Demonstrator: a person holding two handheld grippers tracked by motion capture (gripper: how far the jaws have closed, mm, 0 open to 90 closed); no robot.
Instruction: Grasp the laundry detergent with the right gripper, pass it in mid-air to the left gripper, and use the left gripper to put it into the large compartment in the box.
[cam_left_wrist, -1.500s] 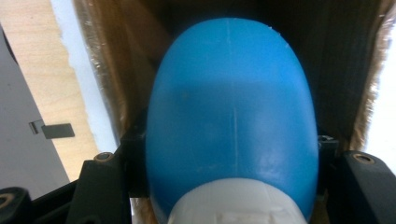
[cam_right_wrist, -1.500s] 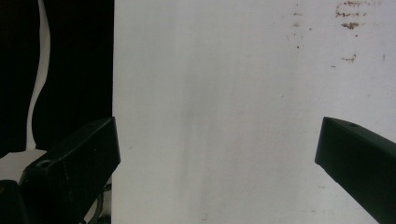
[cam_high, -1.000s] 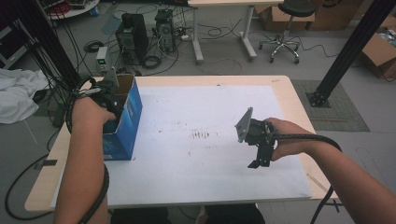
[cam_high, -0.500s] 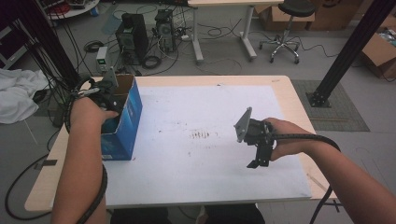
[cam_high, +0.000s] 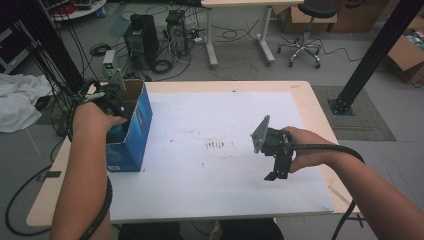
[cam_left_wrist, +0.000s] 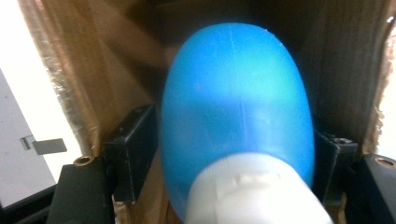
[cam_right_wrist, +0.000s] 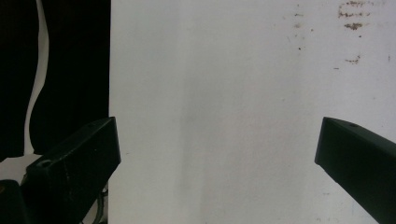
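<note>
Moved since a second ago: almost nothing in the high view; both hands sit where they were, but the left gripper (cam_high: 116, 98), down inside the blue box (cam_high: 134, 131), has just been opening its fingers.
Left fingers: a little apart, one on each side of a blue bottle (cam_left_wrist: 236, 112) with a white cap (cam_left_wrist: 254, 191); the bottle fills the gap between them, and I cannot tell whether the pads (cam_left_wrist: 133, 151) are pressing on its sides or only lying against them.
Bottle: inside the box, between the left fingers, cap end towards the camera, brown cardboard walls close around it.
Right gripper (cam_high: 276, 176): held above the white sheet on the counter (cam_high: 305, 95), well apart from the box.
Right fingers: wide apart, nothing between them (cam_right_wrist: 217, 154), bare sheet beyond them.
What it means: my reading is that the bottle is being let go in the box, so this drop looks nearly done; the fingers would need to spread further before lifting out, or the bottle may come up with them.
Risk: the walls leave little room beside the fingers.
</note>
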